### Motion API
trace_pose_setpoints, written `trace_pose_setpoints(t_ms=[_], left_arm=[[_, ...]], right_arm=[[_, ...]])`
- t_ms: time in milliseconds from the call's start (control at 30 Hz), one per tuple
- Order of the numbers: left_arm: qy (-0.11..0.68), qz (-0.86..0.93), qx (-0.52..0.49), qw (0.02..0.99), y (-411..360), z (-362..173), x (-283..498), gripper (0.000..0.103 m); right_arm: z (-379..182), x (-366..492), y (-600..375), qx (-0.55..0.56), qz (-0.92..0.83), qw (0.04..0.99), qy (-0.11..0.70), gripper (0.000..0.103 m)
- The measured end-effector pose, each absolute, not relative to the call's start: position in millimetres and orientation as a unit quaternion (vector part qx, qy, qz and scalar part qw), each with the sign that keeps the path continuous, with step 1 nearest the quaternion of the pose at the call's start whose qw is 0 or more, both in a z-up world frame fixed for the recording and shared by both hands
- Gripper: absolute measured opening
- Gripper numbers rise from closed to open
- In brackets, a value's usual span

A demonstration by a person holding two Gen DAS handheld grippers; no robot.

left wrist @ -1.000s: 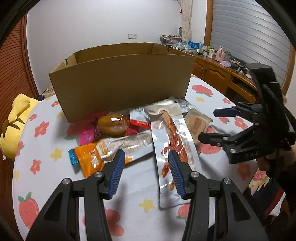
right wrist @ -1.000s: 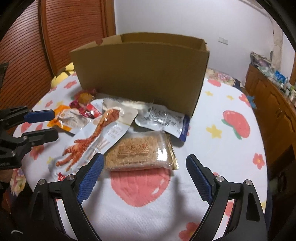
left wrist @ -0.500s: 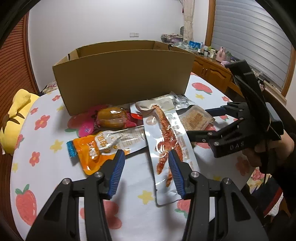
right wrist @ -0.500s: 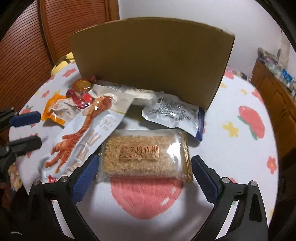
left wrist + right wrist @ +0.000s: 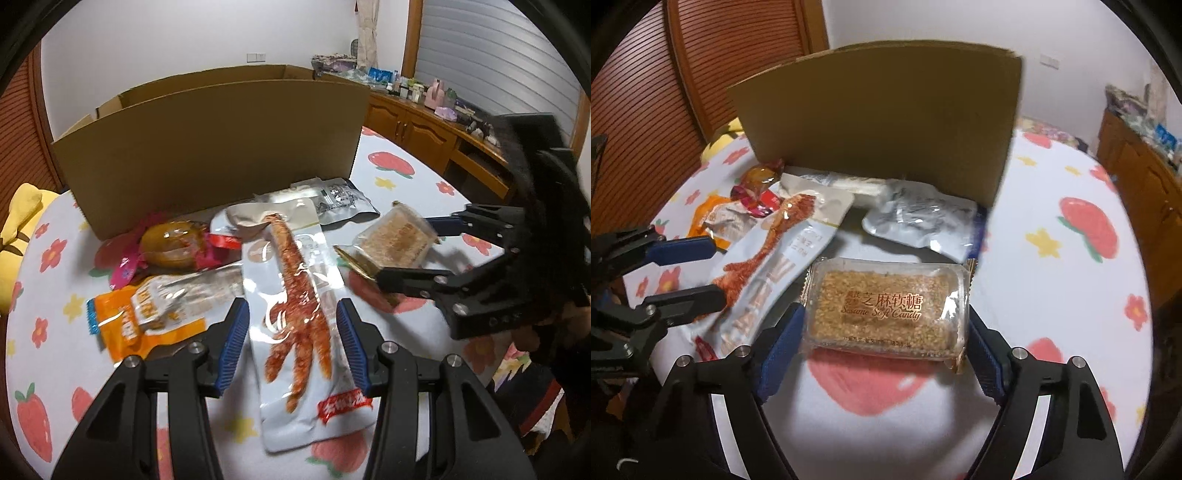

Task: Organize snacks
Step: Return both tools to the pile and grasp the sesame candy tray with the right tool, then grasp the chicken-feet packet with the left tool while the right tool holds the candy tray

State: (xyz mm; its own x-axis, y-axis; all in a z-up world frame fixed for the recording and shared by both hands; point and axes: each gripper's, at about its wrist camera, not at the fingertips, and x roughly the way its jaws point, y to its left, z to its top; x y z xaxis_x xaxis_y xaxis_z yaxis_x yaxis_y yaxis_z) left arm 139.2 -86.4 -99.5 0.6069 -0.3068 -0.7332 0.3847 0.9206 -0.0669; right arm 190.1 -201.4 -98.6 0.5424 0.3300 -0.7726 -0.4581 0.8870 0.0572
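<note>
Blue-padded right tongs (image 5: 882, 347) clamp the sesame candy pack (image 5: 886, 306); left tongs (image 5: 291, 347) gape

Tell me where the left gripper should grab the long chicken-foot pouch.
Across its narrow width near the lower end, coming from the near side. The chicken-foot pouch lies flat and long, pointing away, and the left gripper already straddles it open; its far end is tucked among other packs.

This is a room in a home. A round table (image 5: 55, 288) wears a cloth printed with strawberries and flowers. Along one wall runs a wooden cabinet (image 5: 417, 129) with small bottles and boxes crowded on top, under a shuttered window (image 5: 498, 55). A slatted wooden door (image 5: 639, 103) and a yellow plush toy (image 5: 18, 229) sit nearby.
</note>
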Motion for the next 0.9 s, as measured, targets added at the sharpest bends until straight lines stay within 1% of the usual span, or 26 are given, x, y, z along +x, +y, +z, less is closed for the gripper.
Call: trace_pose_setpoints(t_ms=[200, 233, 267, 467, 667, 833, 900], left_arm=[[0.413, -0.173, 0.063, 0.892, -101.3, -105.1, 150.4, 0.05], [0.415, -0.171, 0.064, 0.891, -102.1, -106.0, 151.8, 0.051], [0.42, -0.169, 0.065, 0.889, -103.9, -107.3, 154.1, 0.055], [0.431, -0.162, 0.08, 0.884, -113.4, -110.3, 155.6, 0.063], [0.427, -0.165, 0.091, 0.884, -121.6, -104.4, 151.1, 0.067], [0.441, -0.163, 0.107, 0.876, -127.7, -111.9, 155.0, 0.068], [0.443, -0.167, 0.108, 0.874, -128.8, -113.8, 155.3, 0.07]], right_arm=[[-101.1, 180.8, -212.7, -0.102, 0.201, 0.884, 0.409, 0.085], [-101.6, 180.5, -214.9, -0.097, 0.202, 0.885, 0.409, 0.085], [-102.2, 180.1, -217.4, -0.091, 0.204, 0.885, 0.408, 0.085], [-106.2, 181.7, -221.5, -0.072, 0.208, 0.888, 0.404, 0.086], [-107.0, 185.8, -226.8, -0.049, 0.201, 0.889, 0.409, 0.086], [-106.6, 185.4, -229.2, -0.043, 0.194, 0.892, 0.407, 0.086], [-106.5, 185.5, -229.1, -0.042, 0.192, 0.892, 0.407, 0.086]])
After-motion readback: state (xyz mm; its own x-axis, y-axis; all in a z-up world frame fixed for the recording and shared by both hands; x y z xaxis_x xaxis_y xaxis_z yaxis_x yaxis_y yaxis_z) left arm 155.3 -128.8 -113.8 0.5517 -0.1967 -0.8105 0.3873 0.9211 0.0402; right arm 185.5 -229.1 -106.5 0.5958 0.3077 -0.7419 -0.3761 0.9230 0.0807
